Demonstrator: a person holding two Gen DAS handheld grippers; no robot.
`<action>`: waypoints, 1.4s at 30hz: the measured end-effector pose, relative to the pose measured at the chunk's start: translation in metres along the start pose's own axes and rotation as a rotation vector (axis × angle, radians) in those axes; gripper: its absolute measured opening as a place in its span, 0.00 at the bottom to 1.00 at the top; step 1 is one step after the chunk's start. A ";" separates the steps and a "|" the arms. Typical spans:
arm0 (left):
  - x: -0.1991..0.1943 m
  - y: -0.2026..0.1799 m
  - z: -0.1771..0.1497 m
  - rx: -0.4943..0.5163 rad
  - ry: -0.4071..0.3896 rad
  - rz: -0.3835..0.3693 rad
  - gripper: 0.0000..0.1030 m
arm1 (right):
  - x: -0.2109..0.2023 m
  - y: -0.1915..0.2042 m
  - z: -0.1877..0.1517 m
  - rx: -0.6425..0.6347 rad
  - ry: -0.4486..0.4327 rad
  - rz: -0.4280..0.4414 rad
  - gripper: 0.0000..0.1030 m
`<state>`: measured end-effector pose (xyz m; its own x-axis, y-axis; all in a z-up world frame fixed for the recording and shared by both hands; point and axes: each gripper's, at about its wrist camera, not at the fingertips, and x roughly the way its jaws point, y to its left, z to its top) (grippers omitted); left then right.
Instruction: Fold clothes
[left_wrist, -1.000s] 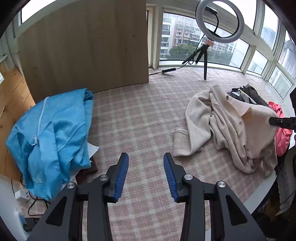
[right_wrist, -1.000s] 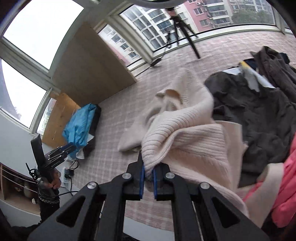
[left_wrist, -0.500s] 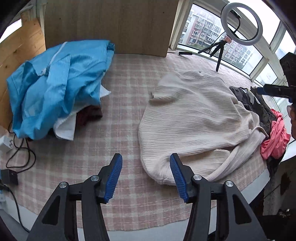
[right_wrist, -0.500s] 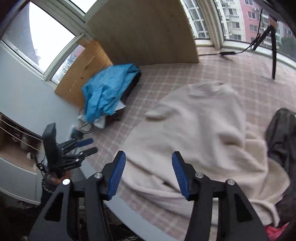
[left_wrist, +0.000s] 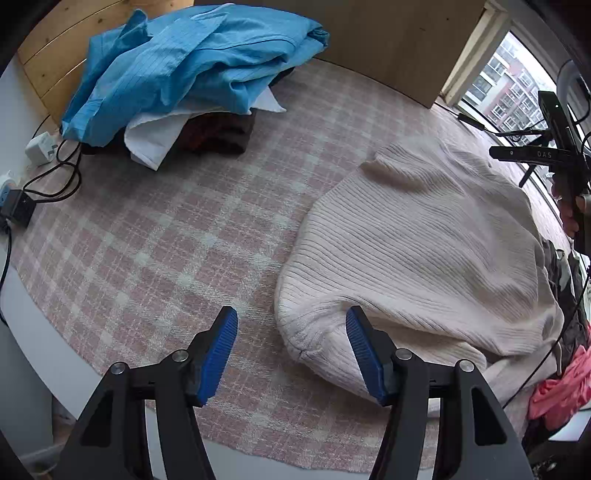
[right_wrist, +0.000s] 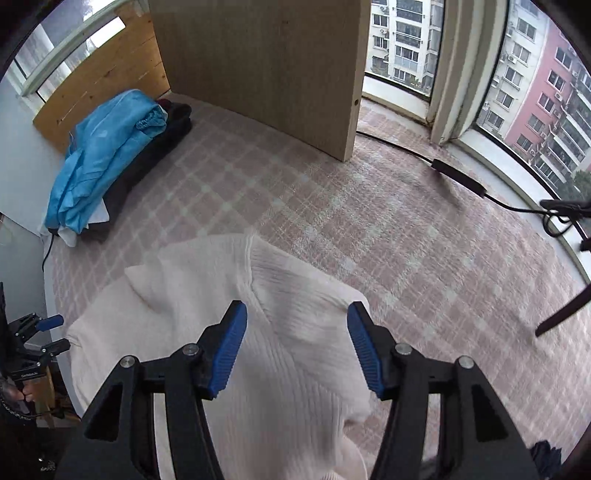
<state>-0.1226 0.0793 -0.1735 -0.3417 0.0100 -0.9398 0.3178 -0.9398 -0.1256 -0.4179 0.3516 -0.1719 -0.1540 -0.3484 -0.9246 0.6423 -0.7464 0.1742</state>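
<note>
A cream ribbed sweater (left_wrist: 424, 236) lies spread on the pink plaid cloth (left_wrist: 155, 236), back side up. My left gripper (left_wrist: 291, 325) is open just above the sweater's near left edge, nothing between its blue pads. In the right wrist view the same sweater (right_wrist: 207, 295) lies below my right gripper (right_wrist: 297, 321), which hovers open over its far edge. The right gripper also shows in the left wrist view as a black tool (left_wrist: 546, 147) held by a hand at the far right.
A crumpled blue garment (left_wrist: 192, 62) sits on white and dark clothes at the far left corner. Cables and a charger (left_wrist: 40, 147) lie beside it. Pink (left_wrist: 561, 384) and dark clothes pile at the right edge. A wooden panel (right_wrist: 266, 62) stands behind; a tripod leg (right_wrist: 561, 314) stands at right.
One second ago the right gripper was shut on the bunched sweater; it has let go and the sweater now lies spread flat. Both grippers have moved closer over it.
</note>
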 end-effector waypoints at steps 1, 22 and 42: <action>0.003 0.000 0.001 -0.009 0.003 0.017 0.59 | 0.012 0.002 0.004 -0.023 0.020 0.009 0.54; -0.032 -0.073 -0.049 0.312 0.005 -0.058 0.16 | -0.097 -0.043 -0.170 0.038 0.062 -0.064 0.12; 0.004 -0.070 -0.005 0.395 0.080 -0.088 0.67 | -0.096 0.073 -0.169 -0.775 0.057 0.052 0.57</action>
<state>-0.1413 0.1467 -0.1703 -0.2779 0.1080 -0.9545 -0.0787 -0.9929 -0.0895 -0.2291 0.4270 -0.1276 -0.0838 -0.3272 -0.9412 0.9923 -0.1134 -0.0489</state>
